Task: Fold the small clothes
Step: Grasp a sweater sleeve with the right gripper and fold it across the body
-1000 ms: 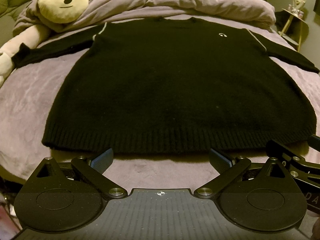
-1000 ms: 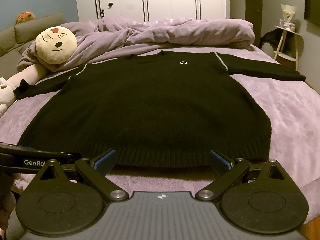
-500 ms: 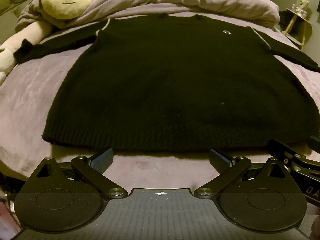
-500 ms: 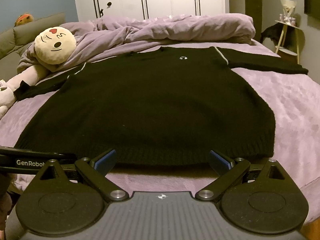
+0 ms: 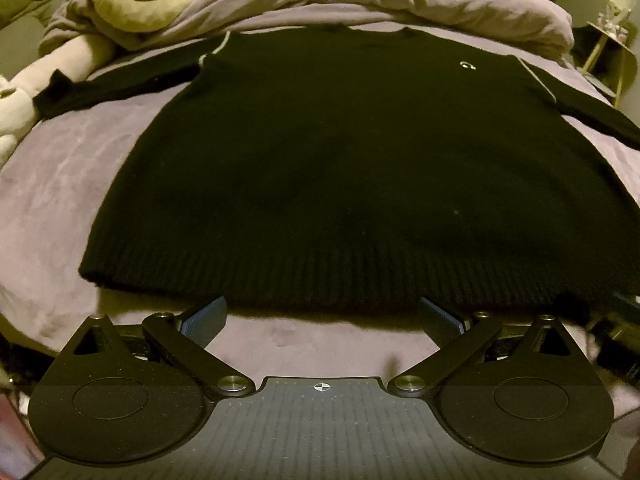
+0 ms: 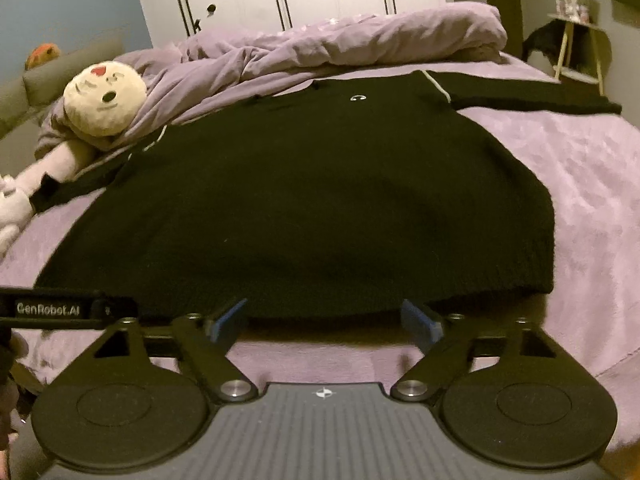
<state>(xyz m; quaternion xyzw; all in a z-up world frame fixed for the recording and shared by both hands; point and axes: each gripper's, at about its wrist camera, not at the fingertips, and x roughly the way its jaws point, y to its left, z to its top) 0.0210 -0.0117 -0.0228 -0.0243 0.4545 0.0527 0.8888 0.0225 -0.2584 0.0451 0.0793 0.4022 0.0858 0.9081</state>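
Black knit: we see the sweater (image 5: 340,160) lying flat and face up on the bed (image 5: 60,184), sleeves spread to either side.
Landmark: we take the ribbed hem (image 5: 320,276) as our reference; it is the sweater edge nearest both tools.
Long axis: collar to hem runs straight away from us, so the hem lies crosswise in front of the fingers.
Left hand-held gripper (image 5: 322,316): just short of the hem, towards its left half; jaws stand apart, nothing between them, and the pads are clear of the knit.
Right hand-held gripper (image 6: 324,316): just short of the hem, towards its right half, with the right hem corner (image 6: 540,286) beyond its right finger; jaws are closing, with only bed cover between them and the hem just ahead of the tips.
Nearer hand: we judge each to be about equally close to its own stretch of hem.
Beyond the collar: a bunched duvet (image 6: 340,48), with a plush toy (image 6: 104,100) off the left sleeve.
Coming move: we judge both must reach forward onto the hem before pinching.
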